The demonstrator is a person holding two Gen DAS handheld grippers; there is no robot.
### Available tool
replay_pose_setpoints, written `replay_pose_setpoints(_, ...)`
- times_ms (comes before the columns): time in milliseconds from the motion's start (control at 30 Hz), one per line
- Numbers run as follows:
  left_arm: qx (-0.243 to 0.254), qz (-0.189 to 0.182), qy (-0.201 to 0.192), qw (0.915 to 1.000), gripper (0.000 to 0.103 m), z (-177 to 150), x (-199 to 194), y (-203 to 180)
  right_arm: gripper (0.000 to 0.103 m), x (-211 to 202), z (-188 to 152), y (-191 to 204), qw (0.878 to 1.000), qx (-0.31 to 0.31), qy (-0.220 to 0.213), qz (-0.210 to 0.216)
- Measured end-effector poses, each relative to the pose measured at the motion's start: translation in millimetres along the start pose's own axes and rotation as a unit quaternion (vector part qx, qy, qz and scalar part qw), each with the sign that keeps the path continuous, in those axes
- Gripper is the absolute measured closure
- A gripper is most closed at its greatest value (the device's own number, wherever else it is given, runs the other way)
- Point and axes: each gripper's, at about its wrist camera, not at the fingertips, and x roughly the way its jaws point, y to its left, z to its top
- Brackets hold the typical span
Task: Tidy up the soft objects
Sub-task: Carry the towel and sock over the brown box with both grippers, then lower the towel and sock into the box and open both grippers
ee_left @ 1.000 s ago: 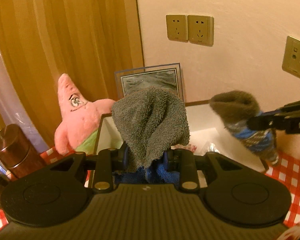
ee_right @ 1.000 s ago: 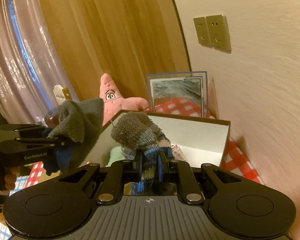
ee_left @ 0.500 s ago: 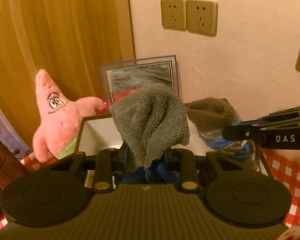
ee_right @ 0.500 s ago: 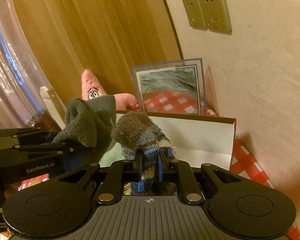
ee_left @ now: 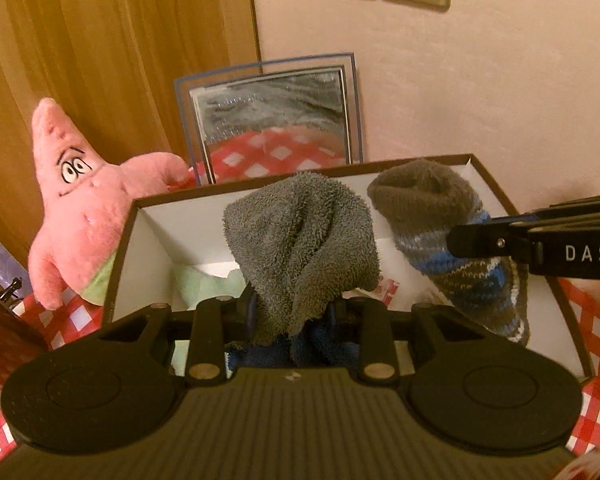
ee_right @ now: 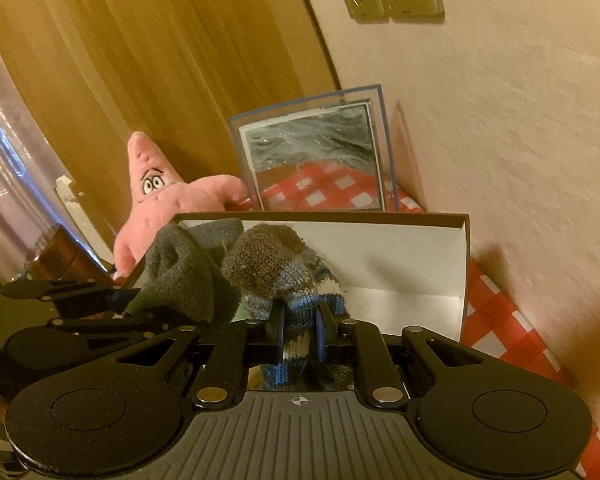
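My left gripper [ee_left: 292, 316] is shut on a grey and blue terry sock [ee_left: 300, 240], held over the open white box [ee_left: 532, 240]. My right gripper [ee_right: 300, 332] is shut on a grey, blue and white striped knit sock [ee_right: 276, 268], held over the same box [ee_right: 420, 256] on the right side. In the left wrist view the knit sock [ee_left: 440, 216] and the right gripper's fingers [ee_left: 496, 240] come in from the right. In the right wrist view the terry sock [ee_right: 180, 276] and the left gripper [ee_right: 112, 300] sit at the left.
A pink starfish plush [ee_left: 80, 204] leans left of the box. A framed picture [ee_left: 276, 120] stands behind it against the wall. A red checked cloth [ee_left: 596, 332] covers the table. A brown canister [ee_right: 64, 256] stands at the left. Small items lie inside the box [ee_left: 204, 280].
Both grippers have moved forward and down with their socks, from in front of the box to over its opening. The box now fills more of both views.
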Motion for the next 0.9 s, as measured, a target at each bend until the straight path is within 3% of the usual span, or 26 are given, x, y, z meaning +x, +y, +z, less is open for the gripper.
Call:
replay_pose_setpoints(367,0.010,-0.005,0.026,0.9996,0.073,-0.1,26.0,-3.9,0.088,15.1,0.0,-9.4,1.000,0.017,0.009,-0.007)
replay_pose_setpoints(533,0.010,-0.009,0.030,0.9995,0.061,1.9,32.4,-4.7,0.088,17.1,-0.5,-11.0,1.000,0.023,0.011,-0.007)
replay_pose_setpoints(900,0.001,-0.003,0.017,0.9998,0.053,2.3,26.2,-0.1,0.088,17.6,-0.6,-9.9,1.000,0.025,0.011,-0.006)
